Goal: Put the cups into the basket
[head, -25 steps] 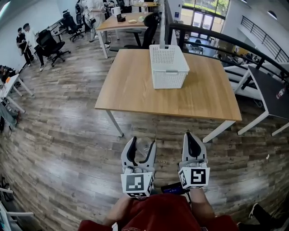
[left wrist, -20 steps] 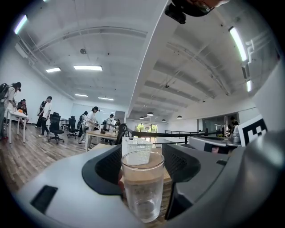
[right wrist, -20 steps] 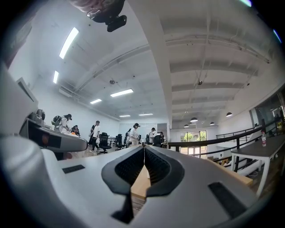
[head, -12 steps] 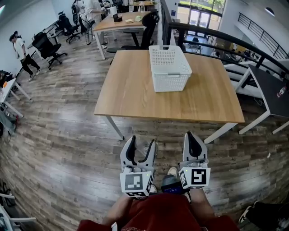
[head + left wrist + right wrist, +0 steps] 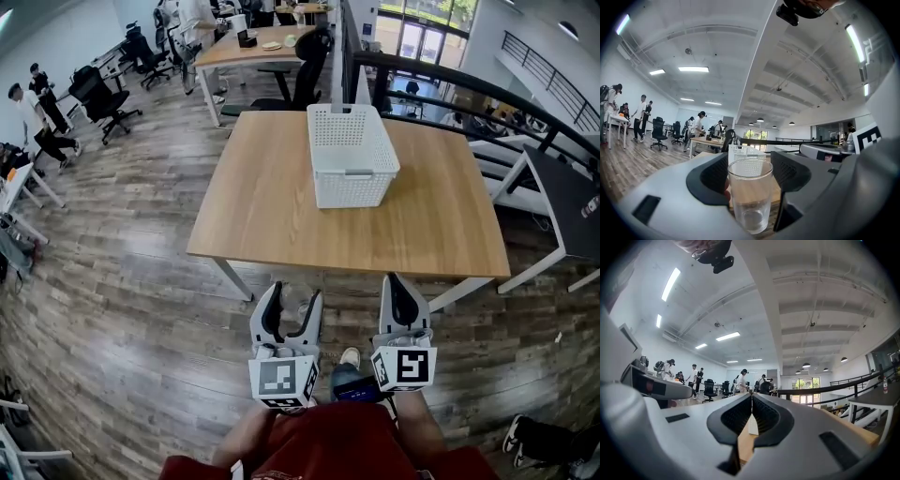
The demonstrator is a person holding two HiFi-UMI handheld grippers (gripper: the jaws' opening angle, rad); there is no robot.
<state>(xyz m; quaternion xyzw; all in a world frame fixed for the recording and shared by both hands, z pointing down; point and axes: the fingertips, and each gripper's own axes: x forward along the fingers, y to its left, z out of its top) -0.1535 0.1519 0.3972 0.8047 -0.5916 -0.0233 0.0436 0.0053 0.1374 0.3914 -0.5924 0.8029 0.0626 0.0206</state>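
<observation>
A clear drinking glass (image 5: 295, 302) stands upright between the jaws of my left gripper (image 5: 292, 292), which is shut on it above the wooden floor. In the left gripper view the glass (image 5: 750, 199) fills the gap between the dark pads and looks empty. My right gripper (image 5: 398, 281) is beside it, shut, with nothing in it; its pads (image 5: 761, 416) meet at the tips. The white perforated basket (image 5: 352, 155) sits on the wooden table (image 5: 272, 206) ahead, toward the far side. It looks empty. Both grippers are short of the table's near edge.
A dark table (image 5: 567, 192) and a black railing (image 5: 450, 80) lie to the right. Further back are another table (image 5: 248, 47) and office chairs (image 5: 103, 94). People (image 5: 28, 112) stand at the far left. My foot (image 5: 349, 358) shows between the grippers.
The table and basket have come closer and sit lower in the head view. Both grippers keep their places and states. People at the far left have shifted.
</observation>
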